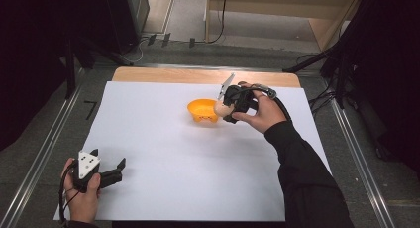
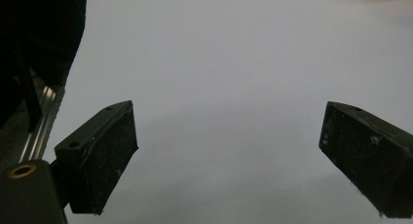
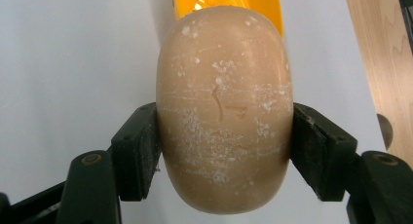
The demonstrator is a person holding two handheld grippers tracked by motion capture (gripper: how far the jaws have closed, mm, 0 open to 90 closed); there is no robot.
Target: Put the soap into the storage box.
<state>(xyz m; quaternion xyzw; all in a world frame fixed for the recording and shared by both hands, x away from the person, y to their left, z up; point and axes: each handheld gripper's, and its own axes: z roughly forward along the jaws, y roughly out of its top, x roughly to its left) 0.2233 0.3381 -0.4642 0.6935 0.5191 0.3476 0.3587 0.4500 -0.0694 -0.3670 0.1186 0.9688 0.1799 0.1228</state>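
Tan and smooth, the egg-shaped thing sits right between the two black fingers of your right gripper. One finger presses on each side of it, at its wide middle, so your fingers are clamped on it. Its rounded top sticks out past the fingertips, and its bottom end hangs below them. It has white scuffs and specks on its skin.

From above, you hold the egg-shaped thing just at the right rim of the orange bowl. I cannot tell if it touches the rim. In the right gripper view, the shiny orange bowl peeks out just behind the top of the egg-shaped thing.

The bowl stands on the white sheet that covers most of the worktop. You can see a strip of bare wood along the far edge.

Your left gripper is far away from the bowl, near the front left corner of the sheet. Its fingers are spread wide apart with nothing between them, just plain white sheet below. Your left hand holds it low over the sheet.
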